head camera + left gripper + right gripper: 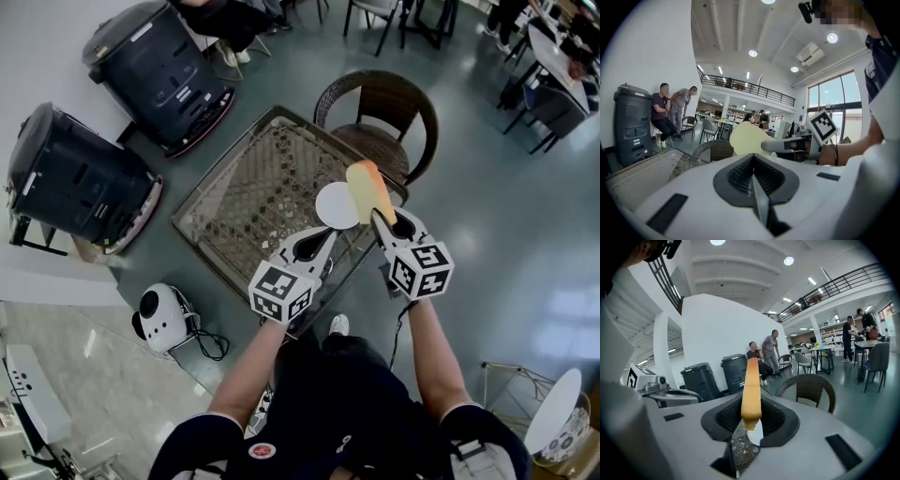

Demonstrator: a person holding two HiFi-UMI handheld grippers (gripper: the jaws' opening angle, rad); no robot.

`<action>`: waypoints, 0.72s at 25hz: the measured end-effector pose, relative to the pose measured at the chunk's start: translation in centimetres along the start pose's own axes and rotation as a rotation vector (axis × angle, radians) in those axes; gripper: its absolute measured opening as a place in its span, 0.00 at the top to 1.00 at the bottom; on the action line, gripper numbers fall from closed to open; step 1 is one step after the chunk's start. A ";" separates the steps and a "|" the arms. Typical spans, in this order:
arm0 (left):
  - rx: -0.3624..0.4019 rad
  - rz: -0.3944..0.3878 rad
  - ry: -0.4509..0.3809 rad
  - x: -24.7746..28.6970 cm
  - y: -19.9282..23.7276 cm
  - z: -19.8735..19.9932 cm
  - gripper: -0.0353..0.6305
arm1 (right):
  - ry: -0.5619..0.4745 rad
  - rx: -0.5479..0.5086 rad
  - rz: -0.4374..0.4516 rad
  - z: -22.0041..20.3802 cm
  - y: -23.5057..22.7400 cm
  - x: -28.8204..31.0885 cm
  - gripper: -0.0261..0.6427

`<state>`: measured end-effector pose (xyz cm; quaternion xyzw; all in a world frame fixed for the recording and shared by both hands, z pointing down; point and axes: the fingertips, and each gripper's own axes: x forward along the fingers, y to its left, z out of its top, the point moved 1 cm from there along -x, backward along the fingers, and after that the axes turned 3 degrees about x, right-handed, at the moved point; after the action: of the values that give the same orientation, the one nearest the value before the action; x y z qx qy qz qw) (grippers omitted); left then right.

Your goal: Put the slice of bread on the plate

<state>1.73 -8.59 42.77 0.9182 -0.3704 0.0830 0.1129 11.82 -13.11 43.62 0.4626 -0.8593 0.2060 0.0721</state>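
The right claw (379, 220) is grasping the bread slice (368, 187) on edge. The left claw (325, 242) is clenching the plate (336, 206) just ahead. I'd be tilting the slice flat before releasing.

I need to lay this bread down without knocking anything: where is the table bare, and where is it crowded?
The glass-topped wicker table is bare across its left and far parts, toward the two black bins. The round white plate is empty. The right corner is crowded: plate, yellow bread slice in the right tongs, left tongs beside.
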 end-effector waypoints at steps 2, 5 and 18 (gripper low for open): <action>-0.003 0.004 0.013 0.2 0.9 -0.8 0.94 | 0.032 0.011 -0.003 -1.1 -0.4 1.7 0.82; -0.017 0.005 0.035 0.2 2.3 -2.4 0.94 | 0.084 0.029 -0.010 -3.4 -0.7 4.4 0.82; -0.059 0.019 0.126 -0.1 5.9 -7.1 0.94 | 0.257 0.121 -0.008 -12.3 -2.8 13.0 0.82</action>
<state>-2.98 -10.77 50.47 0.9039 -0.3737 0.1308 0.1621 6.04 -19.21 59.67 0.4394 -0.8270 0.3149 0.1543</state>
